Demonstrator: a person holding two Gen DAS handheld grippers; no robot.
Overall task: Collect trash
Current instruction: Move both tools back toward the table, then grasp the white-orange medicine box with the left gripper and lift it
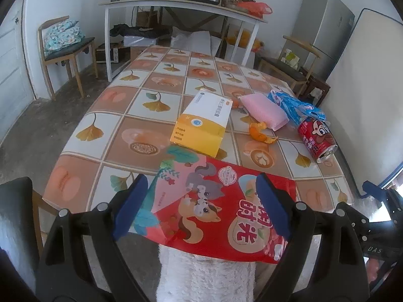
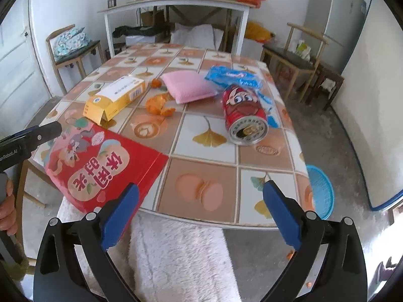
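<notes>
Both tongs stand released and hold nothing: the left gripper [image 1: 201, 206] hangs over the red bag [image 1: 221, 211], its pads either side of it but not pressing; the right gripper [image 2: 201, 214] is past the table [image 2: 254, 148] edge. That bag lies flat at the near corner, overhanging, long axis running across the left jaws, so the left is nearer. Box [image 2: 115, 98], peel [image 2: 158, 105], can [image 2: 245, 114] and blue wrapper [image 2: 234, 78] lie farther in. Each gripper tilts steeply down.

Wooden chair [image 1: 65, 50], grey fridge [image 1: 325, 32], side table [image 1: 181, 7]
</notes>
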